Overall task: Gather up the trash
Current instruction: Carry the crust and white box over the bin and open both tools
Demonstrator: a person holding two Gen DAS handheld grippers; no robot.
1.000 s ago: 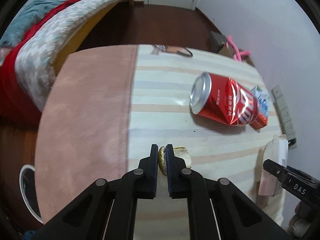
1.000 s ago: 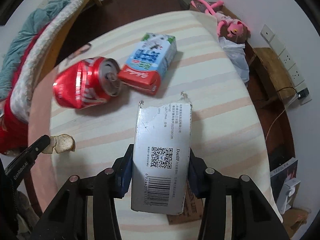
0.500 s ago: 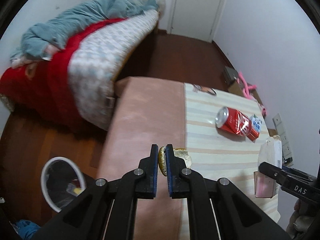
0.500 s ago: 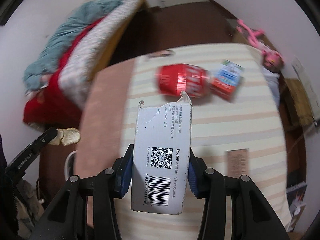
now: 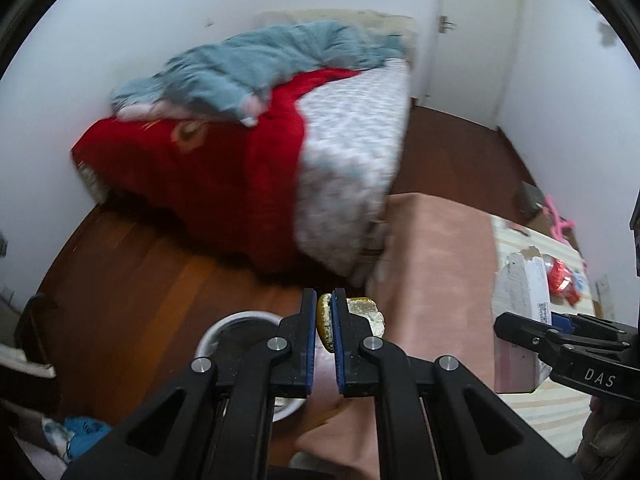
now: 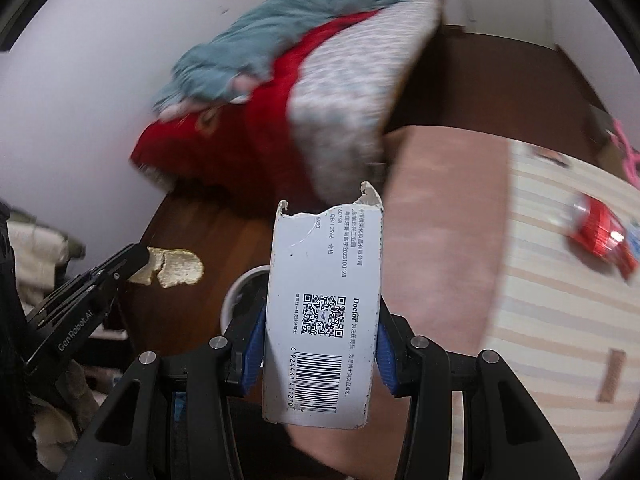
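My left gripper is shut on a piece of peel, yellow-brown and dry, held in the air just right of a white trash bin on the floor. The peel also shows in the right wrist view. My right gripper is shut on a torn white carton with a barcode, held upright above the table's edge; the bin lies partly hidden behind it. The carton also shows in the left wrist view. A red can lies on the striped tablecloth.
A bed with red, grey and blue covers stands beyond the dark wooden floor. A pink cloth covers the table's left part. A blue-white carton lies beside the can. Clutter lies on the floor left.
Both grippers have swung left, away from the table and towards the floor and bin, each still holding its item. The can and carton are now far right.
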